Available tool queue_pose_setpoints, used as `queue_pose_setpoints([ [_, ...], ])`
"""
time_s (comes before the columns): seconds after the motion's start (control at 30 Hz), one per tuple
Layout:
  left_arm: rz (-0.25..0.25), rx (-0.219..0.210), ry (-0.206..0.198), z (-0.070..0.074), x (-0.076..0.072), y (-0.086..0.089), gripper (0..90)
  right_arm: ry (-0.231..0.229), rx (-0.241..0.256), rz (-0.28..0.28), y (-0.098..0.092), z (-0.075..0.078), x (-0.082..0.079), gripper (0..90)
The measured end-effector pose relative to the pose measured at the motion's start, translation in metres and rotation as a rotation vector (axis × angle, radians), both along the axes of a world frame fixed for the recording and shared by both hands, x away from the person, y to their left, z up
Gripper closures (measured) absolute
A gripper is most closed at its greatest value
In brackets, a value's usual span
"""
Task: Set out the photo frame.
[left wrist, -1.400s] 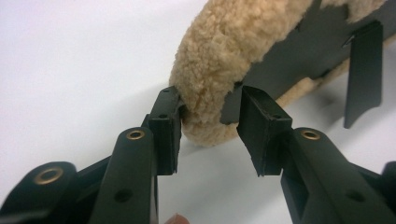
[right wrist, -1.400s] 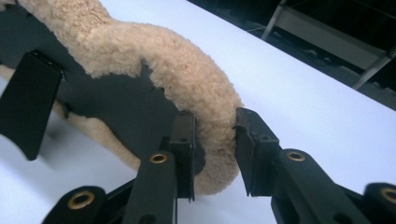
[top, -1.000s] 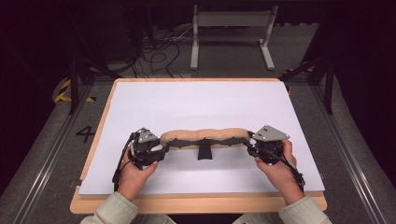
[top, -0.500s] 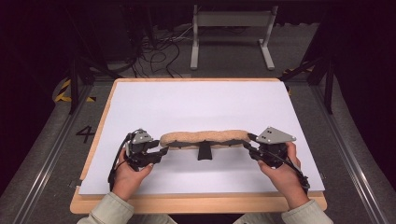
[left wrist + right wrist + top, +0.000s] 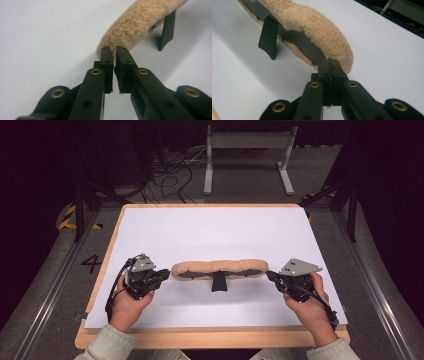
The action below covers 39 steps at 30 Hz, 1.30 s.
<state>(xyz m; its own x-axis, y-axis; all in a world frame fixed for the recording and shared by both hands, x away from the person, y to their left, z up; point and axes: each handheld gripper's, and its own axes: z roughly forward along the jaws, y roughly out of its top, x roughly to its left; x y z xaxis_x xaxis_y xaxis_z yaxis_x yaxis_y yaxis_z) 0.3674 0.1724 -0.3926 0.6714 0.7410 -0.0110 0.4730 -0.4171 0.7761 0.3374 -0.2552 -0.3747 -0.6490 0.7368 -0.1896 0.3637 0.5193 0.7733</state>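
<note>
A long tan fleece pad [image 5: 217,269] lies flat across the white sheet [image 5: 210,230]. A black strip runs along its near edge, with a black tab [image 5: 219,284] sticking out toward me. My left gripper [image 5: 162,276] sits just off the pad's left end. In the left gripper view the fleece pad [image 5: 140,22] is right beyond my left gripper [image 5: 113,51], whose jaws show only a thin empty slit. My right gripper [image 5: 270,275] is at the pad's right end. In the right gripper view my right gripper [image 5: 328,62] is pressed shut, tips against the fleece pad [image 5: 312,27].
The white sheet covers a wooden board [image 5: 210,337] that ends close to the person's sleeves. Beyond the table's far edge stand a grey metal frame [image 5: 247,155] and loose cables [image 5: 165,175] on the dark floor. Bare sheet lies behind and in front of the pad.
The pad was bowed and wavy between the two grippers a second ago; it now lies straight and flat. Both hands have drawn outward and slightly toward me, away from its ends.
</note>
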Motion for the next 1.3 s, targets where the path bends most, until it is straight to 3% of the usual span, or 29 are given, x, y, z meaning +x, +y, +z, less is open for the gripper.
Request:
queue_pose_setpoints([
  [0.1, 0.039, 0.019, -0.011, -0.004, 0.008, -0.001, 90.0, 0.023, -0.012, 0.014, 0.000, -0.002, 0.000, 90.0],
  [0.2, 0.062, 0.005, 0.001, -0.008, 0.016, -0.002, 90.0, 0.041, -0.012, 0.016, 0.001, -0.004, 0.002, 90.0],
  [0.4, 0.071, -0.025, 0.029, -0.019, 0.030, -0.009, 90.0, 0.074, -0.008, 0.015, -0.001, -0.012, 0.006, 90.0],
  [0.53, 0.067, -0.019, 0.040, -0.025, 0.036, -0.014, 90.0, 0.094, 0.007, 0.011, -0.003, -0.019, 0.010, 90.0],
  [0.63, 0.032, -0.022, 0.031, -0.027, 0.040, -0.011, 90.0, 0.111, 0.019, 0.013, -0.006, -0.023, 0.013, 90.0],
  [0.73, 0.018, 0.007, 0.025, -0.030, 0.040, -0.012, 90.0, 0.121, 0.024, 0.014, -0.005, -0.025, 0.013, 90.0],
  [0.77, 0.012, 0.021, 0.006, -0.030, 0.040, -0.013, 90.0, 0.125, 0.020, 0.016, -0.005, -0.025, 0.014, 90.0],
  [0.9, -0.010, 0.033, -0.003, -0.030, 0.038, -0.013, 90.0, 0.127, 0.018, 0.020, -0.004, -0.027, 0.015, 90.0],
  [1.3, -0.110, 0.084, 0.011, -0.027, 0.023, -0.013, 90.0, 0.140, 0.031, 0.009, -0.010, -0.024, 0.016, 90.0],
])
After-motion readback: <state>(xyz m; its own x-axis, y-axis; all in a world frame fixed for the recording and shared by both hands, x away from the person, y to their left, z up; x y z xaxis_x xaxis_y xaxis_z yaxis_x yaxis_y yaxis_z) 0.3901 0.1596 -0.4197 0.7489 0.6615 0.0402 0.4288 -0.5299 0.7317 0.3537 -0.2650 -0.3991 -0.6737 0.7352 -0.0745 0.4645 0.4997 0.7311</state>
